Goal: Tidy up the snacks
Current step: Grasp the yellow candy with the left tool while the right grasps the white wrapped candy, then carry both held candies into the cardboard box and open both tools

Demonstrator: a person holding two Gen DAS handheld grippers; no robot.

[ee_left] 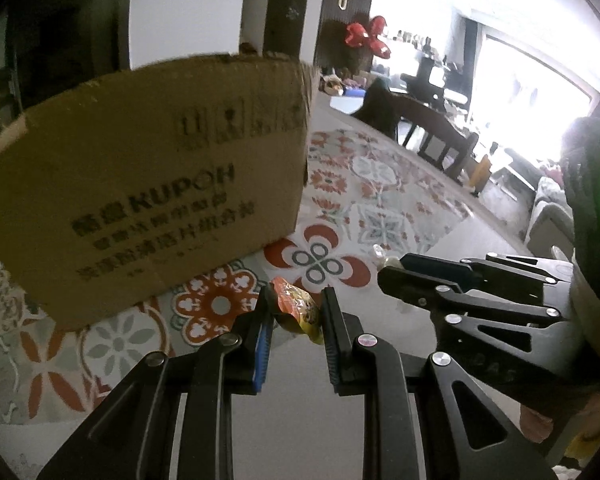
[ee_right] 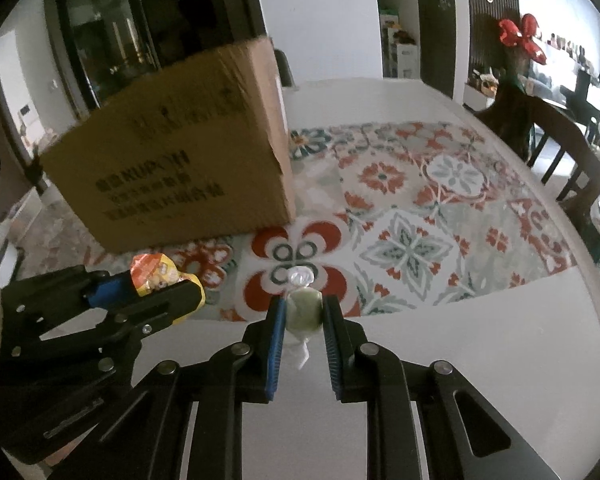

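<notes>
The left gripper (ee_left: 296, 312) pinches an orange-and-yellow snack packet (ee_left: 298, 309) by its middle, clear of the patterned table mat (ee_left: 380, 184); the right gripper (ee_right: 302, 312) clamps a green wrapped candy (ee_right: 302, 307) at its body, twisted ends free; both hang just before the cardboard box (ee_right: 180, 160), likely their destination.
</notes>
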